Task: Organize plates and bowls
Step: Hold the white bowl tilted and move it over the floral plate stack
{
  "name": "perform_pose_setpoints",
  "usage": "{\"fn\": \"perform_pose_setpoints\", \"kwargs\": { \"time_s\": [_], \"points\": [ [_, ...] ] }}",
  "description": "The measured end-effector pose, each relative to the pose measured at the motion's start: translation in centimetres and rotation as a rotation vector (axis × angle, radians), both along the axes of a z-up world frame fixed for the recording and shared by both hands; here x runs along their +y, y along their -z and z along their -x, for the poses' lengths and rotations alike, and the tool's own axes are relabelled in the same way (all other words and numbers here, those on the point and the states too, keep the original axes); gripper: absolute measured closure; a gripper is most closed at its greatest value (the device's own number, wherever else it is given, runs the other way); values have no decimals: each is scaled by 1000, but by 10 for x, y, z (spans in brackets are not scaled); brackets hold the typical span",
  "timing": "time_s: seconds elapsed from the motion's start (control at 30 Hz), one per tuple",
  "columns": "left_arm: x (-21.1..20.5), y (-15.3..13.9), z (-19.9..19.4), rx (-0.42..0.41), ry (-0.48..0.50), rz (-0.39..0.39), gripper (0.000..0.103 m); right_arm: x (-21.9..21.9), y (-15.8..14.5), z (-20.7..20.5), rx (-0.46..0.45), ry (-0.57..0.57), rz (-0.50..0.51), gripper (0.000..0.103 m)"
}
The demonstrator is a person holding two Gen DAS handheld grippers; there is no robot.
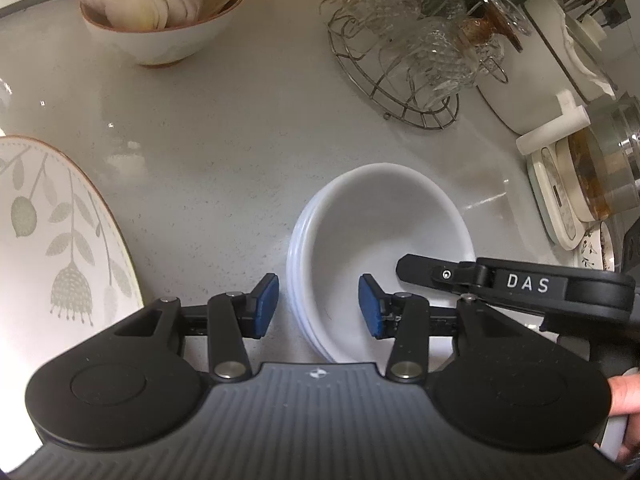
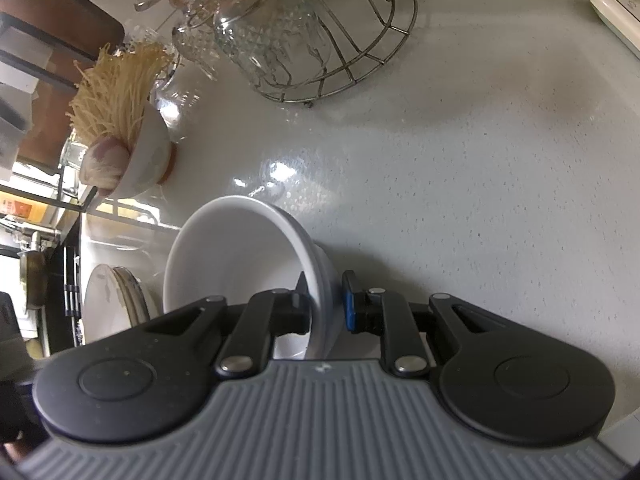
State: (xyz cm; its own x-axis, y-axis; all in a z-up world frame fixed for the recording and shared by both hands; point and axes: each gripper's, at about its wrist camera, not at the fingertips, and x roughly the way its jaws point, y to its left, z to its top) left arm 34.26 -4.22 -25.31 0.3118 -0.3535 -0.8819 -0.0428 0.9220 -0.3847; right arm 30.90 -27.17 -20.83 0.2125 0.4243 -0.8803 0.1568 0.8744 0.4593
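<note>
A stack of plain white bowls (image 1: 380, 240) sits on the pale counter (image 1: 224, 152). My left gripper (image 1: 318, 306) is open, its blue pads (image 1: 266, 306) either side of the stack's near-left rim without touching it. My right gripper (image 2: 326, 306) is shut on the top bowl (image 2: 240, 264), one finger inside the wall and the blue pad (image 2: 350, 308) outside. In the left wrist view that right gripper (image 1: 408, 270) reaches in over the bowls' right rim. A large leaf-patterned plate (image 1: 60, 240) lies to the left.
At the back are a bowl of garlic and noodles (image 1: 156, 20), a wire rack of glass cups (image 1: 408, 60) and a white pot (image 1: 532, 60). A kitchen scale (image 1: 556, 204) carrying a glass teapot (image 1: 608, 168) stands right. Plates (image 2: 112, 304) lie beyond the held bowl.
</note>
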Motion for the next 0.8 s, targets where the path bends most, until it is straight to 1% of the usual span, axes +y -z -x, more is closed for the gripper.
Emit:
{"fn": "perform_pose_setpoints", "kwargs": {
  "time_s": [0.03,0.07,0.27,0.53,0.63,0.8],
  "points": [
    [1,1,0,-2,-6,6,55,0,0,1,1,0,0,85],
    [2,1,0,-8,-13,7,60,0,0,1,1,0,0,85],
    [5,1,2,-24,-10,-7,82,1,-2,2,-3,11,16,85],
    [3,-4,4,-43,-13,-18,84,-1,-7,6,-17,18,15,85],
    [5,-7,4,-58,-16,-6,85,0,-12,7,-20,17,25,85],
    [13,-7,4,-18,-25,19,85,9,-18,10,-31,-4,51,85]
  ]
}}
